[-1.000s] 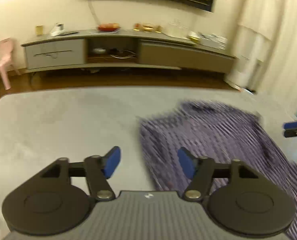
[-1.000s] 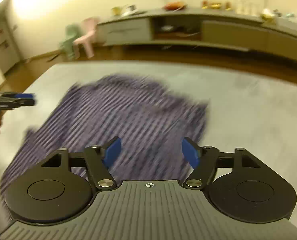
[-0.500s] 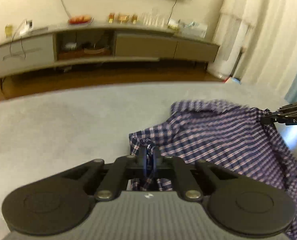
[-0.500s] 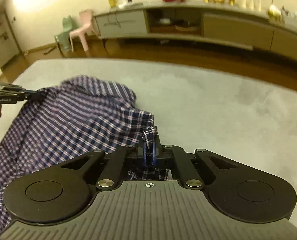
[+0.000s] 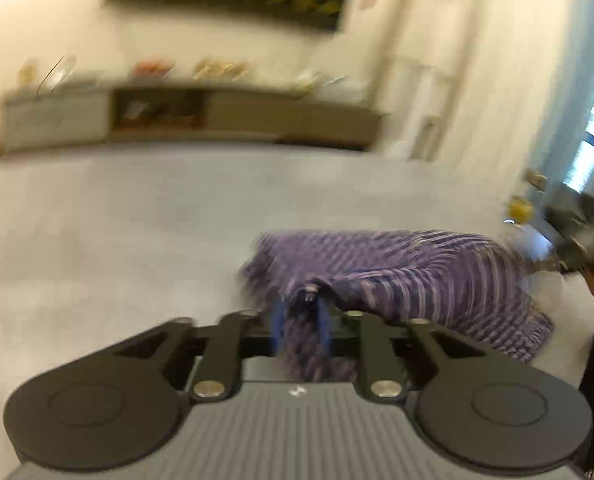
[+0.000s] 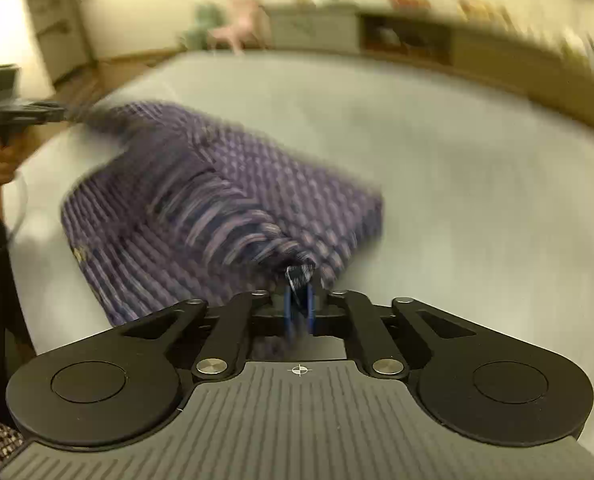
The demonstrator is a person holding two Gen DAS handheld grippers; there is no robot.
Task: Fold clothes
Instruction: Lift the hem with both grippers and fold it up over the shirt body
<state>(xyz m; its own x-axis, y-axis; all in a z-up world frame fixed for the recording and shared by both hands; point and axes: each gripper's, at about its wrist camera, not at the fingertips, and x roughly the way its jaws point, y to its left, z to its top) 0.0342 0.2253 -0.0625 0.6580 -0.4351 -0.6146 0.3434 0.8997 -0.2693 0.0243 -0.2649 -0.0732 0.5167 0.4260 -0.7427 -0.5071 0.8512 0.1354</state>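
The left gripper (image 5: 300, 320) is clenched on a bunched edge of the purple-and-white checked cotton shirt (image 5: 425, 276), and the right gripper (image 6: 299, 312) pinches another gathered edge of the same shirt (image 6: 201, 200) between its blue pads. The shirt is lifted at both held points and sags between them, with its lower part on the grey fabric surface (image 6: 477, 184). Behind the far edge of the surface stands a long low grey-and-brown cabinet (image 5: 201, 114); things in its open compartment are too blurred to tell.

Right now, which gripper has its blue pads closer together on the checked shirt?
The right gripper: its blue pads sit nearly together on a thin pinch of the purple checked shirt. The left gripper holds a thicker bunch, pads visibly wider apart.
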